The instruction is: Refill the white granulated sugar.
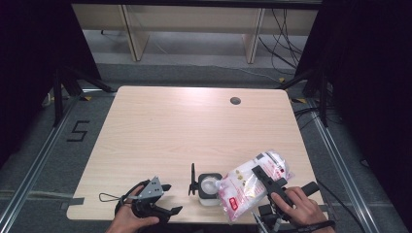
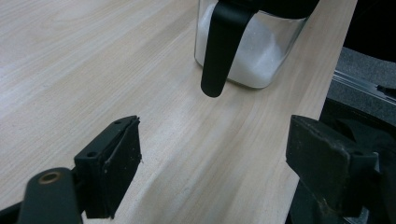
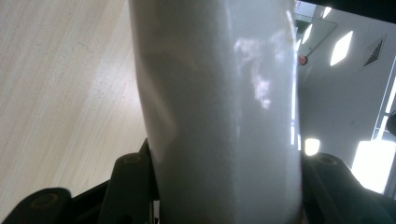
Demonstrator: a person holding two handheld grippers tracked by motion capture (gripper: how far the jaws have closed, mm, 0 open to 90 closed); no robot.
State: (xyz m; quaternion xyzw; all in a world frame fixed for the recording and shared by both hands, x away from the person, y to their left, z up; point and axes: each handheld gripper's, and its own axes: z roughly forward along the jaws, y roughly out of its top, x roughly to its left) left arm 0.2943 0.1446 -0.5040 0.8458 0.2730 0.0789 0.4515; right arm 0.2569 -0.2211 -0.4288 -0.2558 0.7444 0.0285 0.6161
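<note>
In the high view the right gripper (image 1: 266, 180) clamps a clear plastic bag (image 1: 250, 184) of white grains with red print, tilted so its lower end rests at the open mouth of the square glass jar (image 1: 209, 189), which stands near the table's (image 1: 194, 126) six o'clock edge with its black lid (image 1: 193, 179) swung upright at nine o'clock. At the jar's nine o'clock, apart from it, the left gripper (image 1: 167, 199) lies low over the table, jaws spread and holding nothing. In the left gripper view the jar (image 2: 252, 51) sits at twelve o'clock, white grains inside.
</note>
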